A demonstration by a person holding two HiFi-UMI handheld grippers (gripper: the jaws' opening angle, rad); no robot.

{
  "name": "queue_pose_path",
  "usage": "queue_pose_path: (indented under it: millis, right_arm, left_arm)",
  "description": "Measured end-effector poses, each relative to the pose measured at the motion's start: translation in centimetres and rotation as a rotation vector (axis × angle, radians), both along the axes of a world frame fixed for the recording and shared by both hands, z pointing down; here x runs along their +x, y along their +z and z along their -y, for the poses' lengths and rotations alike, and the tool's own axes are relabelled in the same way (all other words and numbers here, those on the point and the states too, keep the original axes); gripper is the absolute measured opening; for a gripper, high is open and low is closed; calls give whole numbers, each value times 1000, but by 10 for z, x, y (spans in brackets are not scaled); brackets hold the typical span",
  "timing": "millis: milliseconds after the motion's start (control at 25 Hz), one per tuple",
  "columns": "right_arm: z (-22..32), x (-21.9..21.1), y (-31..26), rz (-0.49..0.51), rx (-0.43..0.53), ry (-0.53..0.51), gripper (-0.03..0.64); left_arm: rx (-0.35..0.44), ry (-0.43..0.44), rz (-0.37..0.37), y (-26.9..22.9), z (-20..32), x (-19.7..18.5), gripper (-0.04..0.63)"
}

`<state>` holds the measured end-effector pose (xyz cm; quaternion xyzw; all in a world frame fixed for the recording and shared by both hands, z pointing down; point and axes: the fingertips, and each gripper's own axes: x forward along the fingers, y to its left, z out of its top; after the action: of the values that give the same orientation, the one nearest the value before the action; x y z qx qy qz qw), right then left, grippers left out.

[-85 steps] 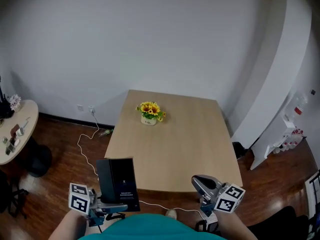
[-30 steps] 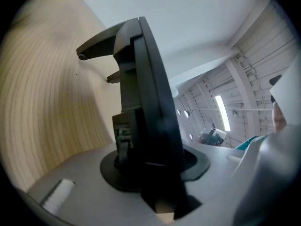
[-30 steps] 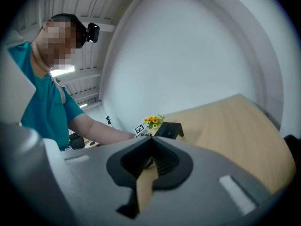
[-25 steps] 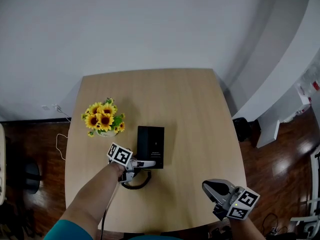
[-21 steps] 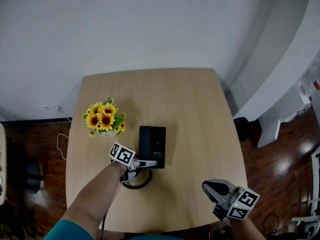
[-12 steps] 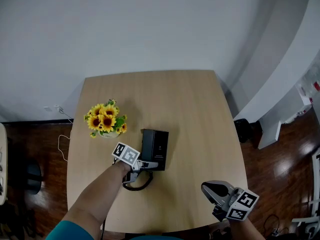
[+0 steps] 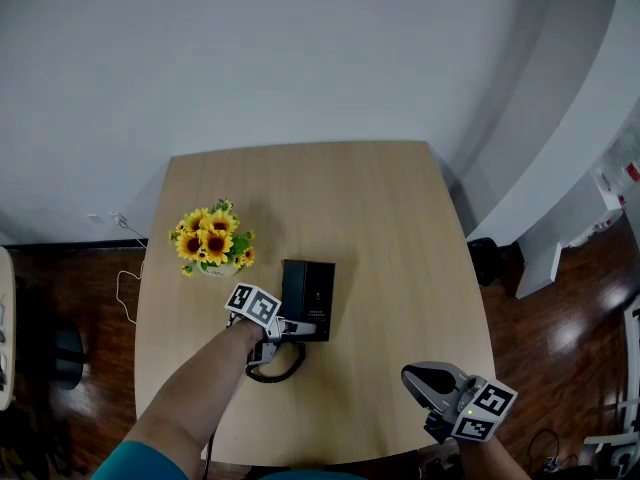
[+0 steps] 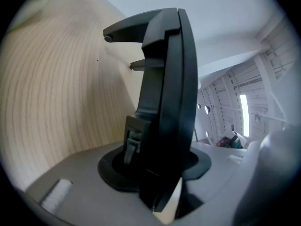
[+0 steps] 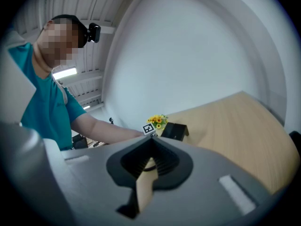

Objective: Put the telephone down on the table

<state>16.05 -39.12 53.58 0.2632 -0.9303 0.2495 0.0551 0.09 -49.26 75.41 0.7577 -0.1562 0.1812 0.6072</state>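
Beside the sunflowers [image 7: 212,240], jaws of our left gripper [image 7: 298,329] have just been opening around the telephone [image 7: 308,290] (flat on the table [image 7: 400,228]); our right gripper [image 7: 413,378], far off, is closed, empty.

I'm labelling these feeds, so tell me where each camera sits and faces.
Head view: on the head, steeply down at table, telephone, sunflowers; left tongs, right tongs show.
Left gripper view: on left tongs, along jaws just opening, telephone between.
Right gripper view: on right tongs, across table toward telephone; person's arm shows.
Shared: telephone, in all three.
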Motion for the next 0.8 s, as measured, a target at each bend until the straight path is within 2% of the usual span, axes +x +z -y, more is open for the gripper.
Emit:
queue_pose_path:
  millis: [200,480,800]
  right_arm:
    - [0,1,-3,-5,4,-1,2]
    - [-2,-1,-2,-17,3,-4,2]
    - [-2,-4,-4,-29,10,-9,3]
  left_arm:
    - [-39,-82,-16,-1,5,-4,233]
    - [-71,-145,-11,-2,8,-12,256]
    - [-74,-181,52,-1,7,-26,281]
